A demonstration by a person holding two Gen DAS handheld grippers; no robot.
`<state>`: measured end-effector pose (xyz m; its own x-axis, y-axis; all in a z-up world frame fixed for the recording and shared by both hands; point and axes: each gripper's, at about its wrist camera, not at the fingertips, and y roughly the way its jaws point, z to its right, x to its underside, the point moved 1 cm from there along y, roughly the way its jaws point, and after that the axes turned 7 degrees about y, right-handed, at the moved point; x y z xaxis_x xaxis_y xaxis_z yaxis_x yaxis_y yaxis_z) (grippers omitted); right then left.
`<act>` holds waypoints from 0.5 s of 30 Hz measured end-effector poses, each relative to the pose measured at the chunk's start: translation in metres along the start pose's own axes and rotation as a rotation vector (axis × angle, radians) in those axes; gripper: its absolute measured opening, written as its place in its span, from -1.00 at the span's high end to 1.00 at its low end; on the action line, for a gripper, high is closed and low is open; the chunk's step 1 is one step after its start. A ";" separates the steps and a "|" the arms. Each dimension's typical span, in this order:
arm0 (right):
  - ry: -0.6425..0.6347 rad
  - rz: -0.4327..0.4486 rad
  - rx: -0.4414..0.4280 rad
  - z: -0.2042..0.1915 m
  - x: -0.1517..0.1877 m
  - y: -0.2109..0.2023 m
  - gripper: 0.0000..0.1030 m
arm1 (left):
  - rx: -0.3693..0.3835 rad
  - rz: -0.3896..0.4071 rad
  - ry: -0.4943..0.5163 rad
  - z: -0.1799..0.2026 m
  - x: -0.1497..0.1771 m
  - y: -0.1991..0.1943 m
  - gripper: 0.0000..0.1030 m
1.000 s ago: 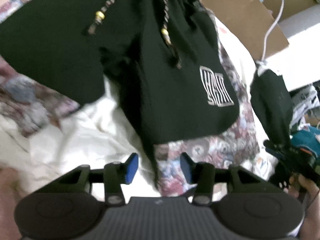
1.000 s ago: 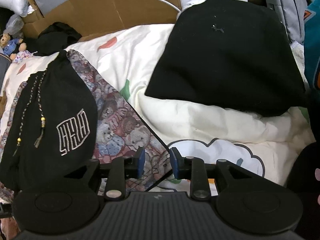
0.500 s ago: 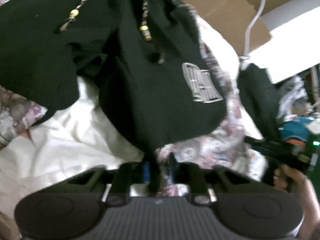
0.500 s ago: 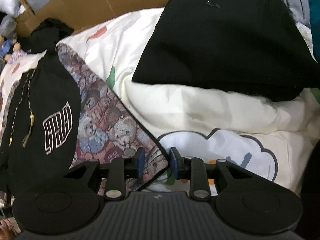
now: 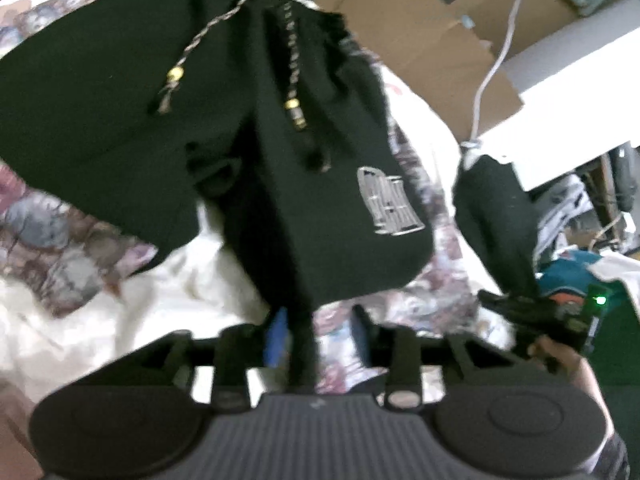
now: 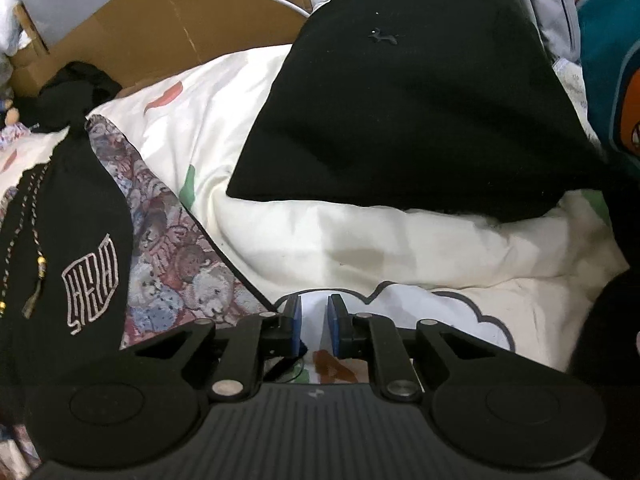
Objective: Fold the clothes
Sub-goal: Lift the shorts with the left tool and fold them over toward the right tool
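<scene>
Only leftward: person's hand [image 5: 560, 356].

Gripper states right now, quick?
Left gripper: jaws open, just been opening; a hem of the black shorts hangs between them, unpinched.
Right gripper: jaws narrowly open, just been closing; nothing between them.

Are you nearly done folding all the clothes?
Not yet. One black garment already lies flat and looks folded. The black shorts are in hand: a strip of them sits between the jaws of the left gripper, which have just been opening. The right gripper, its jaws closing, holds nothing. The shorts are bunched, not folded, and a teal garment waits.
</scene>
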<state>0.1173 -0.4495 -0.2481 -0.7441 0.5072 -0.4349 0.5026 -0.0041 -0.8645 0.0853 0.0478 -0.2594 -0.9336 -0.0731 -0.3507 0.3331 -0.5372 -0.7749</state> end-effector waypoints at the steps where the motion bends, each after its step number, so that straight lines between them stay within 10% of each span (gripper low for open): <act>1: -0.001 0.000 -0.005 -0.001 0.000 -0.001 0.66 | -0.026 -0.024 0.006 -0.003 0.002 0.003 -0.03; 9: 0.003 -0.045 -0.035 -0.002 0.001 0.007 0.33 | -0.041 -0.066 0.039 0.001 0.014 0.028 -0.08; 11: 0.008 -0.058 -0.044 -0.002 0.001 0.010 0.33 | -0.018 -0.093 0.029 0.002 0.017 0.029 0.85; 15: 0.007 -0.072 -0.070 -0.002 0.004 0.012 0.72 | -0.033 -0.139 0.007 0.008 0.022 0.022 0.92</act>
<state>0.1215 -0.4456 -0.2595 -0.7764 0.5102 -0.3700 0.4776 0.0932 -0.8736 0.0711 0.0274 -0.2799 -0.9702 0.0061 -0.2423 0.2048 -0.5141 -0.8329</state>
